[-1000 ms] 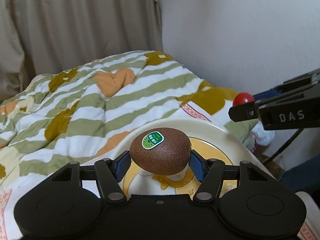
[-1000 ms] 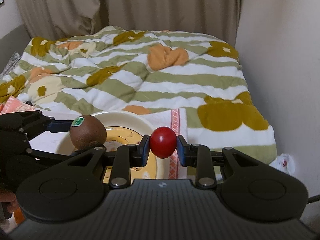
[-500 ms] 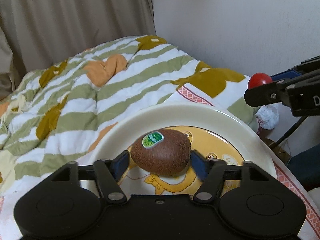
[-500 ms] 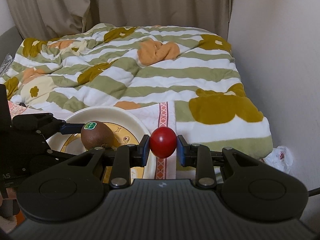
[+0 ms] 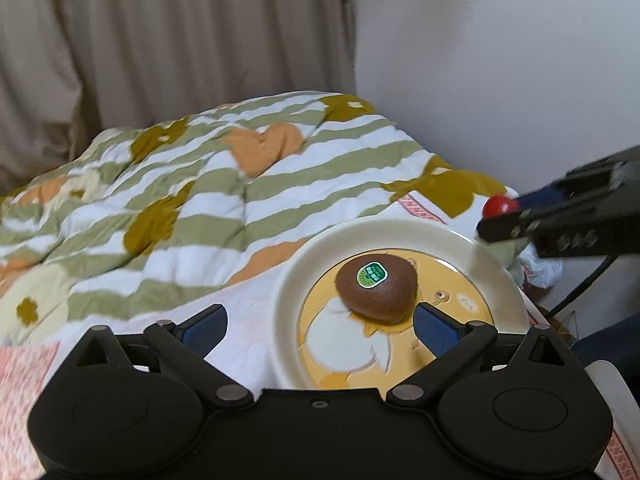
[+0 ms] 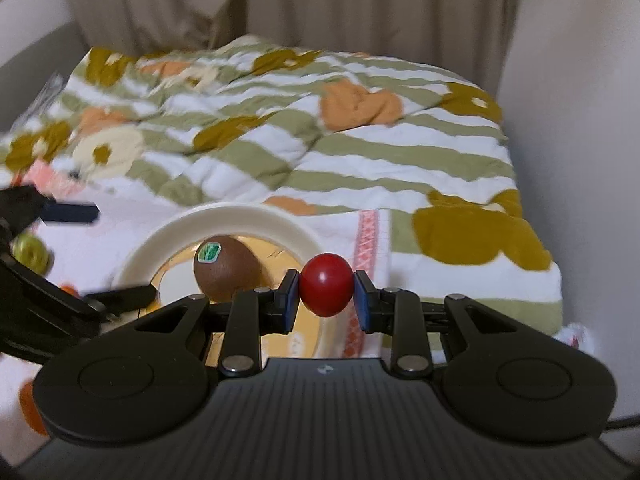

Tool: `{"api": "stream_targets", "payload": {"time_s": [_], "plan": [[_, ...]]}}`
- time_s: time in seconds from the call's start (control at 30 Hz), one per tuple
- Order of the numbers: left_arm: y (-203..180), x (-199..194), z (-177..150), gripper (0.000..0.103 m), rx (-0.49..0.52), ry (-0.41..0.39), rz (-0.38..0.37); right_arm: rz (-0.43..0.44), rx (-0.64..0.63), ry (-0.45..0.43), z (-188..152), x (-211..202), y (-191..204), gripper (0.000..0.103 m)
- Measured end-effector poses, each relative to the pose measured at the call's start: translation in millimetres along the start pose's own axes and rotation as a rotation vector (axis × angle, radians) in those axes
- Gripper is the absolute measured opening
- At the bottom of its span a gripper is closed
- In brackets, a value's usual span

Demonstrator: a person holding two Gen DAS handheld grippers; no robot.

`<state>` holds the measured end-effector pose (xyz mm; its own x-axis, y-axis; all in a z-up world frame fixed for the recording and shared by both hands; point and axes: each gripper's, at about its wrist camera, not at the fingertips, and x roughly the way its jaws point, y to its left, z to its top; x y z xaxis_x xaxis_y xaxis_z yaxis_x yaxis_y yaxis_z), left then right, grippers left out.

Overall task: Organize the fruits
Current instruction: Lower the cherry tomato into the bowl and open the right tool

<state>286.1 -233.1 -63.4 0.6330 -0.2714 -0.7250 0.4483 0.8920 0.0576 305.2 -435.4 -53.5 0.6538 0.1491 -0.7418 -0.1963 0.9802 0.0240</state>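
Note:
A brown kiwi with a green sticker lies on the cream plate with a yellow picture centre. My left gripper is open, its blue pads wide apart; the kiwi sits free just ahead of the right pad. In the right wrist view the kiwi rests on the plate. My right gripper is shut on a small red tomato, held above the plate's right rim. The tomato also shows at the right of the left wrist view.
The plate stands on a white cloth with a pink patterned border, on a bed with a striped green, white and orange quilt. A wall is on the right, curtains behind. A yellow-green fruit lies at far left.
My left gripper has opened and let the kiwi go onto the plate, then shifted left. My right gripper, still holding the tomato, has come closer over the plate's right rim.

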Motion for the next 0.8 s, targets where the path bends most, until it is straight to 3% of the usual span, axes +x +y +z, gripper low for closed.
{"api": "stream_targets", "payload": {"time_s": [0.13,0.5,0.57,0.63,0.67,0.8], "plan": [[6.4,-15.6,-7.2,0.101,-0.021,-0.004,0.034,0.039,-0.061,0.025,-5.6,18.3,15.5,0.044],[16.5,-39.5,-14.7,0.101,-0.068,-0.028,0.091,0.036,-0.177,0.043,-14.6,41.9,27.8,0.045],[17.8,-41.7,-15.9,0.101,-0.08,-0.031,0.09,0.035,-0.188,0.035,-14.7,39.6,27.5,0.058],[18.1,-43.7,-16.9,0.101,-0.09,-0.031,0.088,0.019,-0.208,0.023,-15.5,34.0,29.5,0.098],[17.9,-45.3,-18.0,0.101,-0.095,-0.031,0.089,0.002,-0.22,0.0,-16.5,29.0,31.1,0.103],[15.3,-55.4,-21.6,0.101,-0.111,-0.039,0.097,0.005,-0.24,-0.051,-19.8,8.5,32.8,0.103]]}}
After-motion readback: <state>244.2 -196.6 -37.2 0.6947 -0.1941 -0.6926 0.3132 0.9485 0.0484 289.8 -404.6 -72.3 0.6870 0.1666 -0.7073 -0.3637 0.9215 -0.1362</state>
